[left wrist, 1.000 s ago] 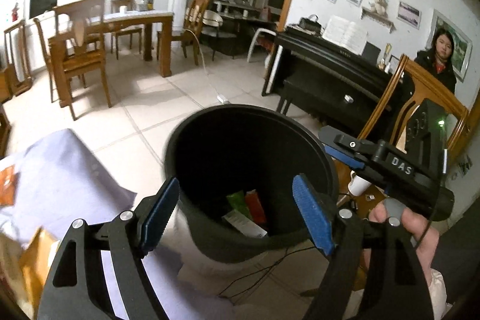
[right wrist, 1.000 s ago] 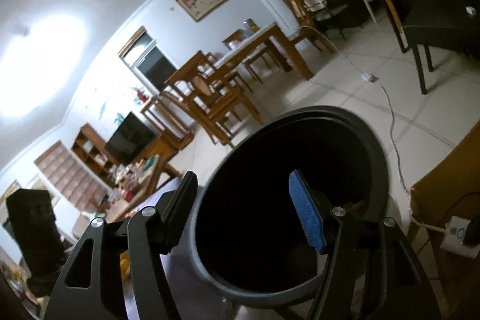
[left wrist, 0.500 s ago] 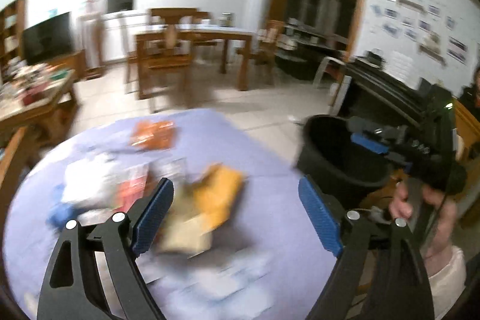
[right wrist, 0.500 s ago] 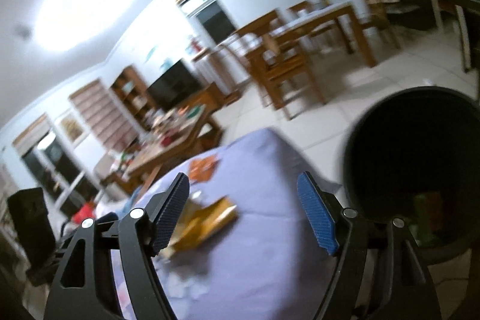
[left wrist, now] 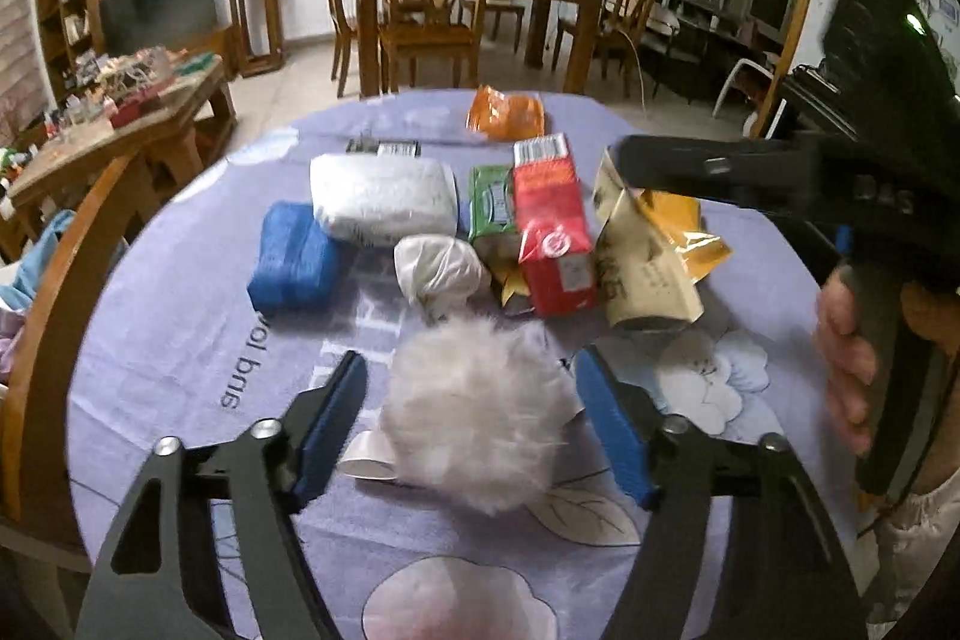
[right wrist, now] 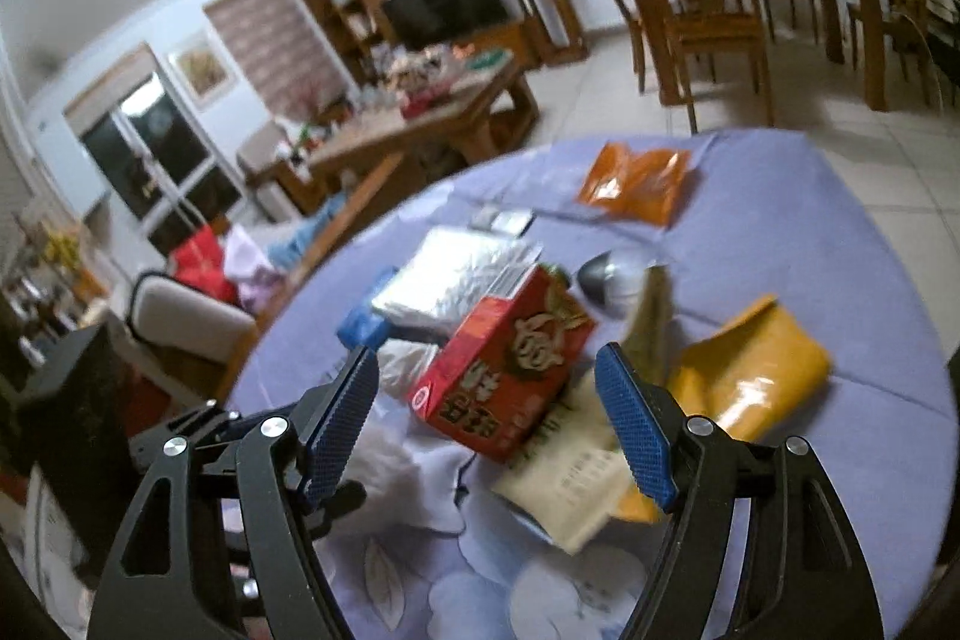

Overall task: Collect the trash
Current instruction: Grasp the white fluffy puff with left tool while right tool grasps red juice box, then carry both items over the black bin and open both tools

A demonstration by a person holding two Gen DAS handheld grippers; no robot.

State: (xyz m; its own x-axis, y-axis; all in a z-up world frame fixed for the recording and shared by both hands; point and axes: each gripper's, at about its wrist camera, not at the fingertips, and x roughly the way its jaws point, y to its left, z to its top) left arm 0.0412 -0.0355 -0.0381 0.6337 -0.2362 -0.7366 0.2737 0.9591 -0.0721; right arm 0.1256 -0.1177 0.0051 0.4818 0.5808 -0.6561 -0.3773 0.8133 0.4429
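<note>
Trash lies on a round table with a lilac cloth (left wrist: pixel 180 328). My left gripper (left wrist: pixel 474 427) is open, its blue pads either side of a white fluffy ball (left wrist: pixel 474 418) near the front. Behind it lie a red carton (left wrist: pixel 552 232), a beige packet (left wrist: pixel 645 274), a yellow wrapper (left wrist: pixel 690 226), a green packet (left wrist: pixel 491 202), a knotted white bag (left wrist: pixel 438 271), a white pack (left wrist: pixel 384 196), a blue pack (left wrist: pixel 291 259) and an orange bag (left wrist: pixel 507 118). My right gripper (right wrist: pixel 489 427) is open above the red carton (right wrist: pixel 504 376) and beige packet (right wrist: pixel 570 478).
A wooden chair back (left wrist: pixel 54 292) curves along the table's left edge. A cluttered coffee table (left wrist: pixel 120 112) stands at the left, a dining table with chairs (left wrist: pixel 474 10) behind. The right gripper's body and the hand on it (left wrist: pixel 852 340) are at the right in the left wrist view.
Both grippers have swung left from the black bin to the table. The left one has come down around the fluffy ball; the right one now hangs over the red carton.
</note>
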